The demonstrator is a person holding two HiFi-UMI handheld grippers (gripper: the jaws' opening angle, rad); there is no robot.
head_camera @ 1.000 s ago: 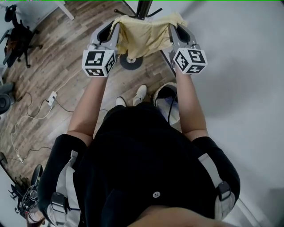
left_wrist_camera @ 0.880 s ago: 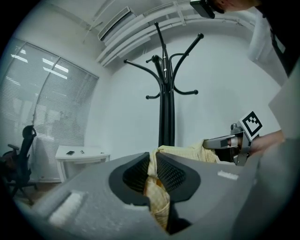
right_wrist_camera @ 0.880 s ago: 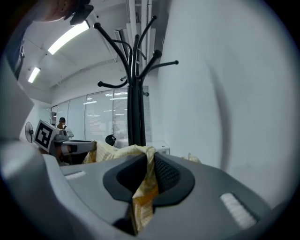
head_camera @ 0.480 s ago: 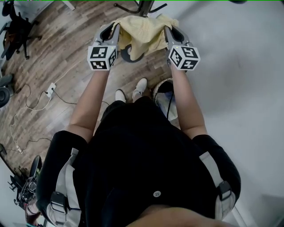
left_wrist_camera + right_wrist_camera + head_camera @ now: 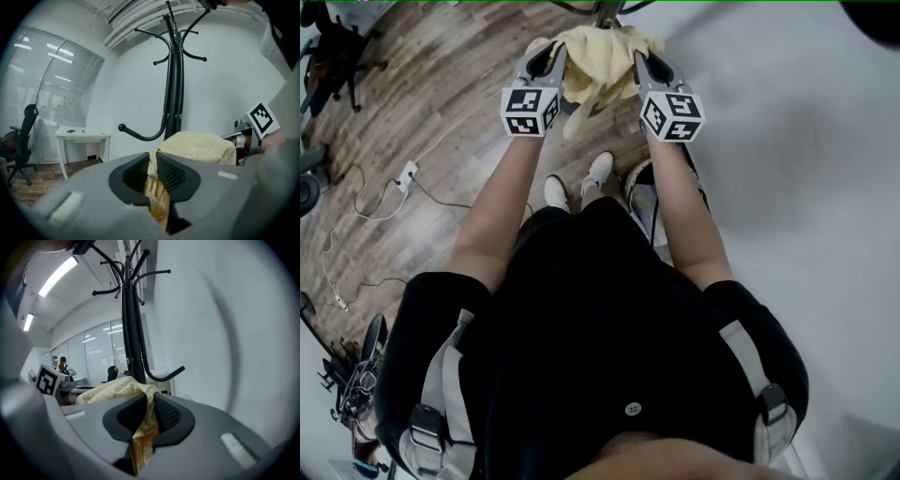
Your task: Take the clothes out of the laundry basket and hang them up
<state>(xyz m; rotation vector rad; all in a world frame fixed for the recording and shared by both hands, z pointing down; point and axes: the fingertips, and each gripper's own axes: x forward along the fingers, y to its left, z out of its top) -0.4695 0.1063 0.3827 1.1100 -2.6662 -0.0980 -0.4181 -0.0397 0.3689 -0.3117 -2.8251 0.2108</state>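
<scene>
A pale yellow garment (image 5: pixel 598 58) is out of the laundry basket (image 5: pixel 637 184) and held up in the air, stretched in a short span between the two claws. The left claw (image 5: pixel 157 169) is clenched on one edge of the cloth, with a fold running down between its ribbed pads. The right claw (image 5: pixel 148 416) is clamped on the opposite edge in the same way. The garment hangs just in front of the black coat stand (image 5: pixel 174 79) but does not rest on any of its hooks. The lift from the basket looks done for this piece, and the hanging is not yet done. The cloth would have to be carried onto a hook and let go, and whether more clothes remain in the basket cannot be made out past the person's right arm.

The basket sits on the floor near the person's feet, to the right. The floor (image 5: pixel 422 103) is wood plank, with a power strip (image 5: pixel 407 174) and loose cables at the left. Plain white wall fills the right side. Far left stand a white desk (image 5: pixel 82 134), an office chair (image 5: pixel 22 136) and window blinds (image 5: pixel 61 79).
</scene>
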